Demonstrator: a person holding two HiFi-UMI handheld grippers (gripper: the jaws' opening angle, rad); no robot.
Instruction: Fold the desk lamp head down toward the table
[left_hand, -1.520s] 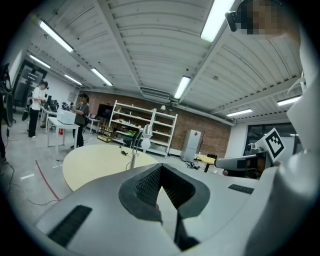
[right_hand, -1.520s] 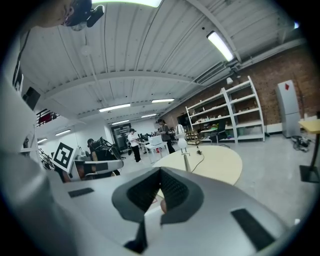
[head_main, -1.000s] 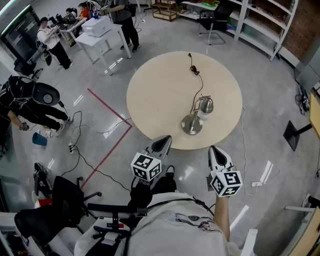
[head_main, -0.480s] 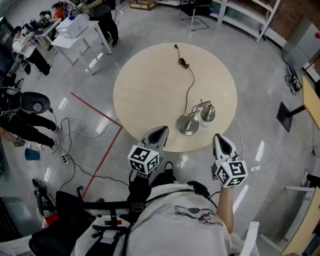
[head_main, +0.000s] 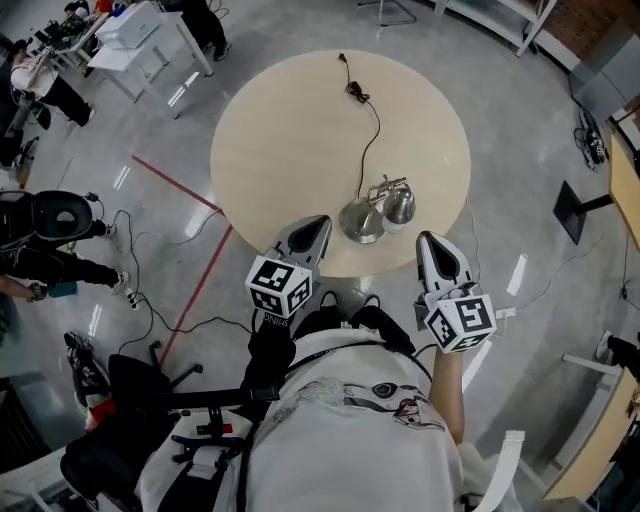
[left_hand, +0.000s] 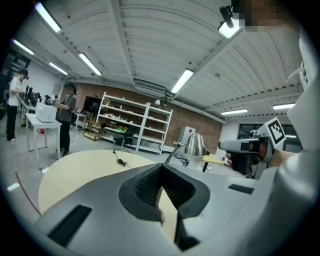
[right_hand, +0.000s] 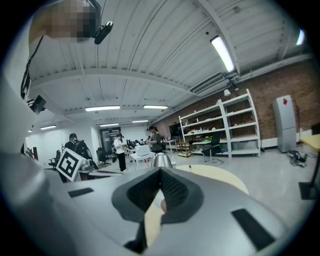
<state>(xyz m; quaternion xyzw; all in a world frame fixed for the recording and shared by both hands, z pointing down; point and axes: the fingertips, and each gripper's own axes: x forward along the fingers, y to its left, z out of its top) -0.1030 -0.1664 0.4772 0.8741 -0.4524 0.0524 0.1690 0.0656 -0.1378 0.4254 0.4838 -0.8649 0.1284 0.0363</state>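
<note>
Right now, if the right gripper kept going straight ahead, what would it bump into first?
Probably the shiny lamp head. It sits right in line beyond the right gripper, though depth is hard to judge.

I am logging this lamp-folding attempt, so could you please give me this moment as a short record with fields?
Table: round, pale top
Desk lamp: round base standing near the table's edge closest to the person
Lamp head: metal, up on its arm, not folded down
Cord: runs from the lamp across the table
Left gripper: jaws together, empty, beside the lamp, not touching it
Right gripper: jaws together, empty, apart from the lamp
</note>
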